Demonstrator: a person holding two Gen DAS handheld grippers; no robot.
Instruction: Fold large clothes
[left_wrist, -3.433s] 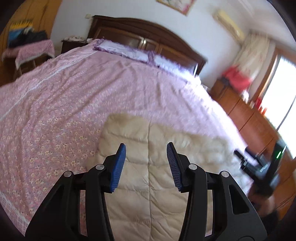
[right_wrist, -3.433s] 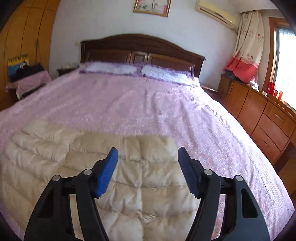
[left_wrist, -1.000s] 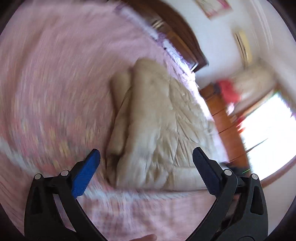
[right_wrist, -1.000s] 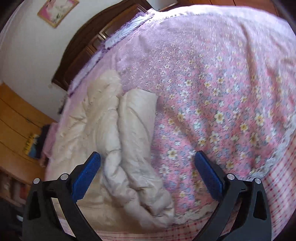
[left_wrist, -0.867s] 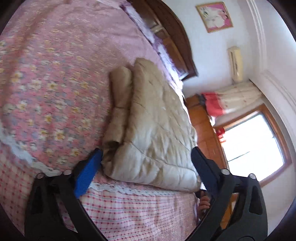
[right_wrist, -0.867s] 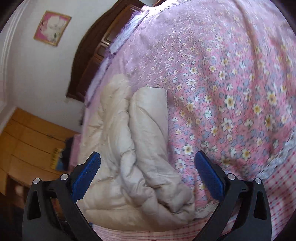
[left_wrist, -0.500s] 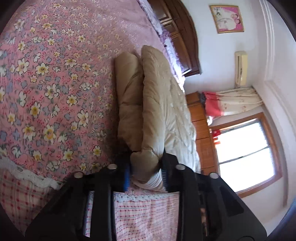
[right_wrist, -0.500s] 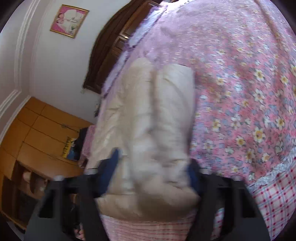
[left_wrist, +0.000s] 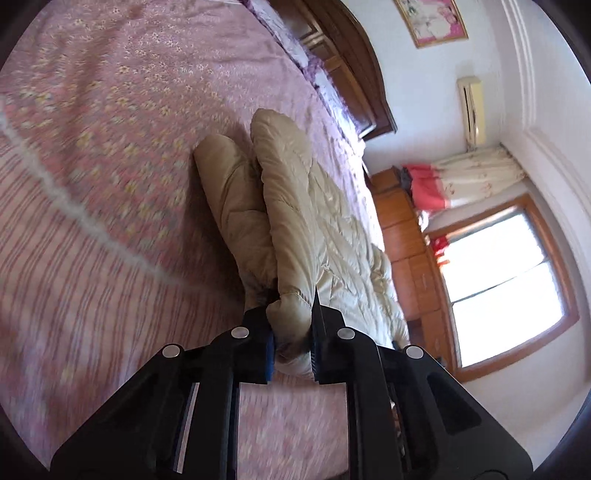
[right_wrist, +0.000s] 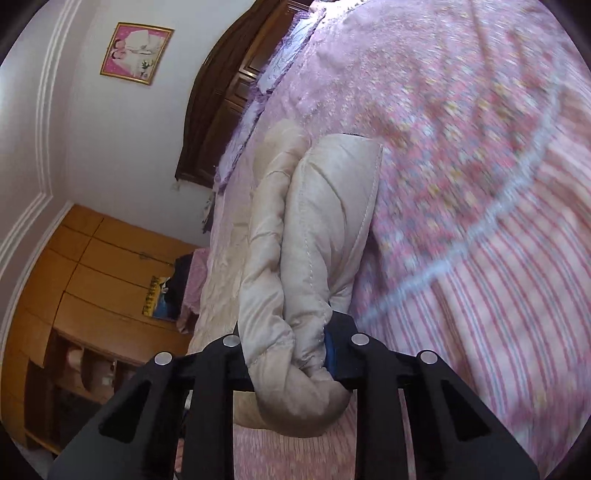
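Both grippers, left (left_wrist: 290, 338) and right (right_wrist: 284, 350), closing on the coat's (left_wrist: 314, 229) near corners, ready to lift 1 fold across the bed (left_wrist: 110, 110).

Daylit bedroom, both my fisheye views bowed and dark at the corners.
The bright wood-framed window (left_wrist: 506, 288) blows out to white glare and lights my puffy beige quilted coat (left_wrist: 295, 206), which throws a soft shadow leftward onto the pink floral bedspread (left_wrist: 110, 122); that bedspread streaks with motion blur near both lenses.
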